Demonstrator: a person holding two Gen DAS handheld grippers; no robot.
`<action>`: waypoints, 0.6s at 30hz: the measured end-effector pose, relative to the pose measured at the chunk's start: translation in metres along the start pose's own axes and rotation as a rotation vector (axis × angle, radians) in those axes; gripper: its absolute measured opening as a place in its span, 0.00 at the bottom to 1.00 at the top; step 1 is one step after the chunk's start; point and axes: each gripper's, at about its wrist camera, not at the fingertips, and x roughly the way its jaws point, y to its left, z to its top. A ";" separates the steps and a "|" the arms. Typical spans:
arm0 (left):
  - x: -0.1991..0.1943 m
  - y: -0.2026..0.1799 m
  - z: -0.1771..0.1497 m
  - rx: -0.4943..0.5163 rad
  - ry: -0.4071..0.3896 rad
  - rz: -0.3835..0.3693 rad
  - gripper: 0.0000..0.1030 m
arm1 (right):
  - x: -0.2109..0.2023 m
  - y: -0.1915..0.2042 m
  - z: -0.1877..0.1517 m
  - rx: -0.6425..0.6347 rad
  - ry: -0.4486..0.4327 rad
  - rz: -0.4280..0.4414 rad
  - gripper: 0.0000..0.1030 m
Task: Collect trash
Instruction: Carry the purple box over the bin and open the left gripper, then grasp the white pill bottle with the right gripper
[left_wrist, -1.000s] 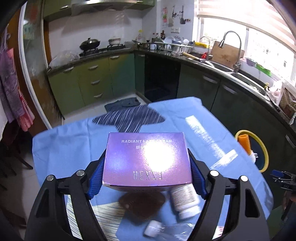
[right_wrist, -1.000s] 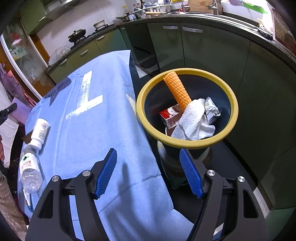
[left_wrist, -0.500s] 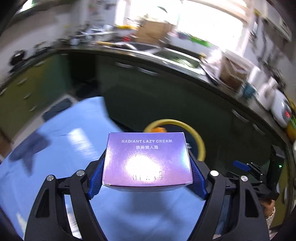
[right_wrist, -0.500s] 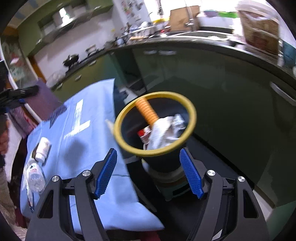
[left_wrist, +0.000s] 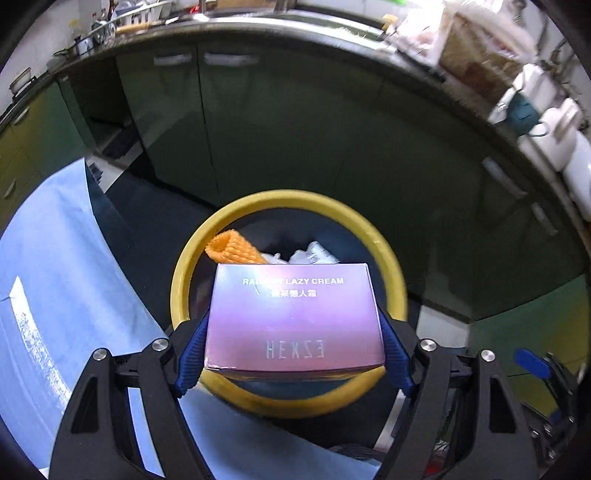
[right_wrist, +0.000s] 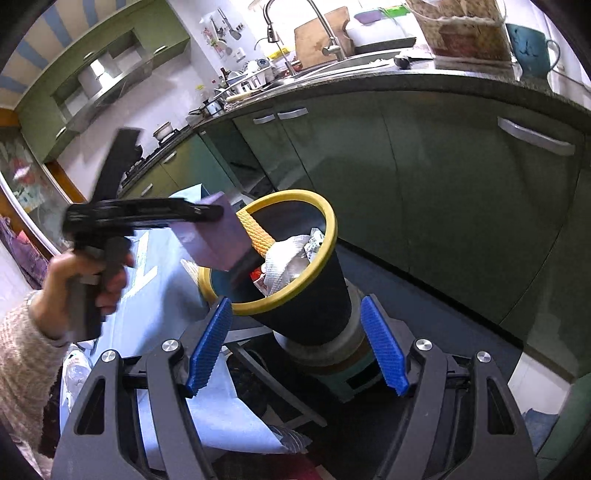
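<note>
Hid most of the bin's contents behind the purple box (left_wrist: 293, 317), clamped between the blue pads of the left gripper (left_wrist: 293, 345) right above the yellow-rimmed bin (left_wrist: 397, 273); showed only an orange mesh sleeve (left_wrist: 236, 249) and some crumpled white wrappers (right_wrist: 291, 258), with the red carton below too small to read. Stood wide apart with nothing between, the right gripper (right_wrist: 295, 343), near the bin's outer wall. Lay beside the bin under a blue cloth, the surface (left_wrist: 55, 277), ringed by green cabinets (right_wrist: 424, 177) and a cluttered, blurred counter.
</note>
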 end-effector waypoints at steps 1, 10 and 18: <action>0.008 0.002 0.001 -0.004 0.027 0.009 0.73 | -0.001 -0.002 0.000 0.005 -0.002 0.003 0.70; -0.024 0.021 -0.004 -0.048 0.033 -0.029 0.80 | -0.003 0.012 -0.001 -0.014 -0.004 0.013 0.71; -0.203 0.079 -0.067 -0.118 -0.347 -0.103 0.88 | 0.011 0.061 0.002 -0.112 0.024 0.083 0.71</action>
